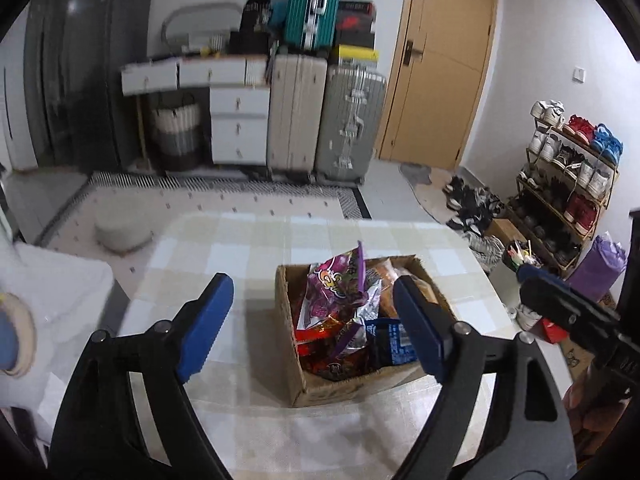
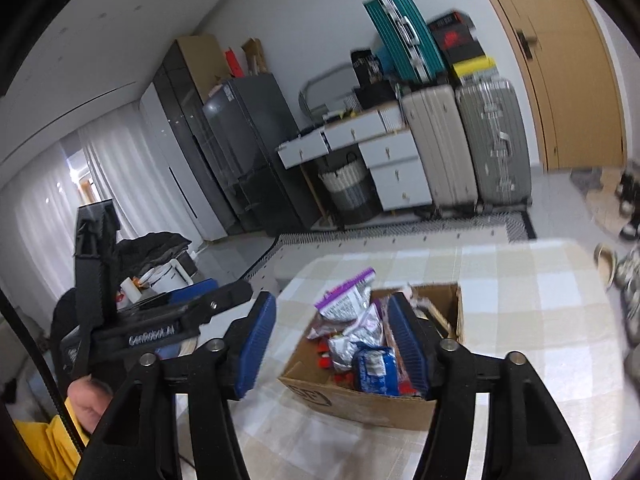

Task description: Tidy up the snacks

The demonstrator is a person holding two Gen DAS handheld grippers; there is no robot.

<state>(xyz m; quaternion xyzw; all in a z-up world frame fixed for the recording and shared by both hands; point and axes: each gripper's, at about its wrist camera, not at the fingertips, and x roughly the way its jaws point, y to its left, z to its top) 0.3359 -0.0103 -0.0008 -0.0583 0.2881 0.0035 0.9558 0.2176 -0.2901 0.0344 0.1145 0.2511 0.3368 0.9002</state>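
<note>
Snack box ahead of open tongs (both)

— What have I got in front of me?
— An open cardboard box on the checked tablecloth, stuffed with snack packets: a purple bag poking upright out the top, red wrappers, a blue packet (labels unreadable).
</note>
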